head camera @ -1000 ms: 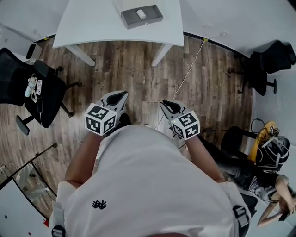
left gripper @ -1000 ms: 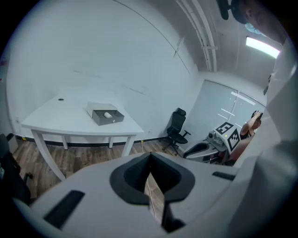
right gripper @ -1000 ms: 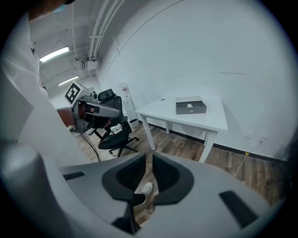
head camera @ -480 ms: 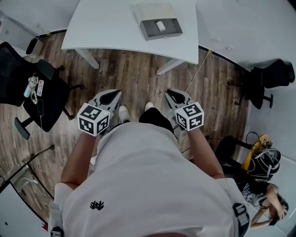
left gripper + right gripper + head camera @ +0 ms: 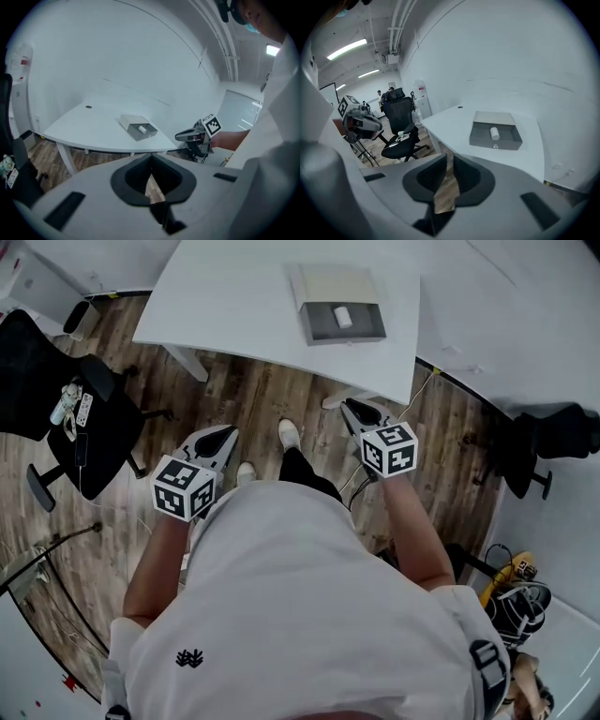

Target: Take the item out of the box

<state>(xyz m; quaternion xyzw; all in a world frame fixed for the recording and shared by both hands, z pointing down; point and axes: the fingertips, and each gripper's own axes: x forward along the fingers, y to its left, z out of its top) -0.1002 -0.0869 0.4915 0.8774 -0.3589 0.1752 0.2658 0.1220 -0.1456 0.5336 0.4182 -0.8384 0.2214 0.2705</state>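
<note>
The left gripper (image 5: 151,158) has its jaws pressed together at the tips, with only a wedge of wood floor (image 5: 253,399) showing behind them. The right gripper (image 5: 446,159) has its jaws a thin slit apart, holding nothing; floor shows through the slit. In the head view the left gripper (image 5: 217,437) and the right gripper (image 5: 356,411) both hang over the floor, short of the white table (image 5: 234,296), the right one nearer its edge.

The item (image 5: 343,317), 1 small white cylinder, lies inside the grey box (image 5: 319,330), which sits open on the table's far part, well apart from both grippers. A pale flat panel adjoins the box on its far side. Between the grippers and the box lie the table's near edge and a stretch of bare top.

The person's 2 white shoes (image 5: 289,434) stand on the floor between the grippers. A black office chair (image 5: 47,381) with small things on its seat stands to the left, another black chair (image 5: 553,442) to the right, and a pale cable (image 5: 427,390) trails across the floor by the table's right corner.
</note>
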